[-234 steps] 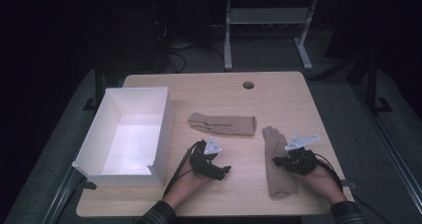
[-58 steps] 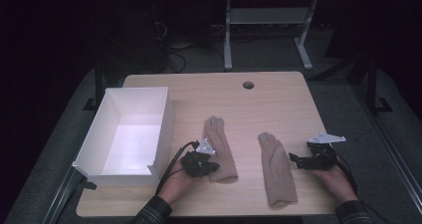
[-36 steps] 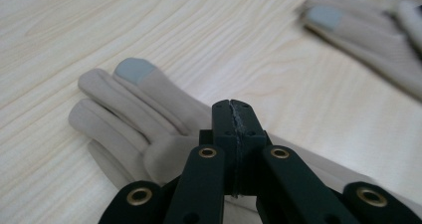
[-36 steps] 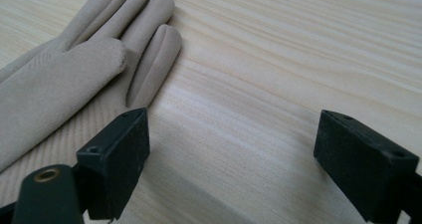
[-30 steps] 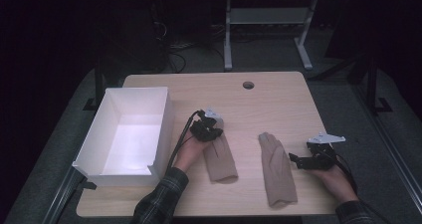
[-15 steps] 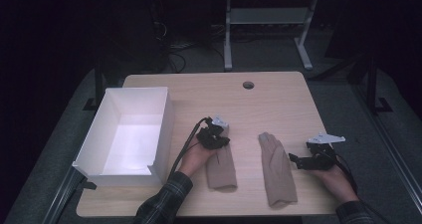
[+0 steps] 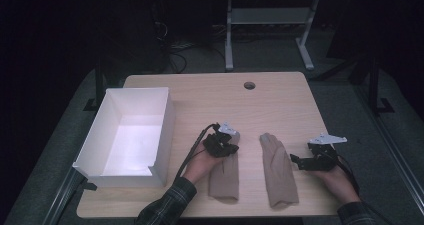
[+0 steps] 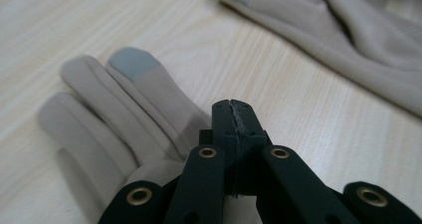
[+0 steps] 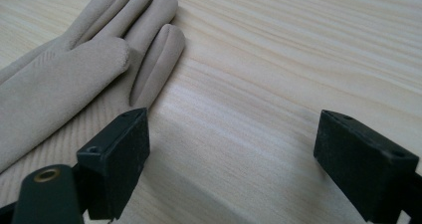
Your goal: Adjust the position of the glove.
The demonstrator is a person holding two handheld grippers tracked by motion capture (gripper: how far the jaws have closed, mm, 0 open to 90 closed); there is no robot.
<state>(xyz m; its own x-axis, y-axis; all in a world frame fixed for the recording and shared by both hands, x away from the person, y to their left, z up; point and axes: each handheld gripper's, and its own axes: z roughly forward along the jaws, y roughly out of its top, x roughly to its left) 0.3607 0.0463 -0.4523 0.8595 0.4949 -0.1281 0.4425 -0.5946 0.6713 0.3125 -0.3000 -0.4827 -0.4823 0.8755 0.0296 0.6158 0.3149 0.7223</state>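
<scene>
Two beige gloves lie flat near the table's front edge. My left gripper (image 7: 231, 147) is shut, its tips (image 8: 234, 107) pressed together right over the finger end of the left glove (image 7: 225, 177) (image 8: 114, 114). I cannot tell if fabric is pinched between them. The right glove (image 7: 277, 170) lies beside it, fingers pointing away from me, and also shows in the left gripper view (image 8: 358, 35). My right gripper (image 7: 299, 161) rests just right of that glove (image 9: 64, 74). It is open (image 9: 231, 149), with bare tabletop between its pads.
A white open box (image 7: 167, 130) stands at the table's left side, close to my left forearm. A round cable hole (image 7: 249, 85) sits near the far edge. A cable trails from each gripper toward me. Beyond the table are a dark floor and a metal stand.
My left gripper has slid toward me and to the right, and the left glove has shifted with it toward the front edge. The right hand and right glove have stayed put.
</scene>
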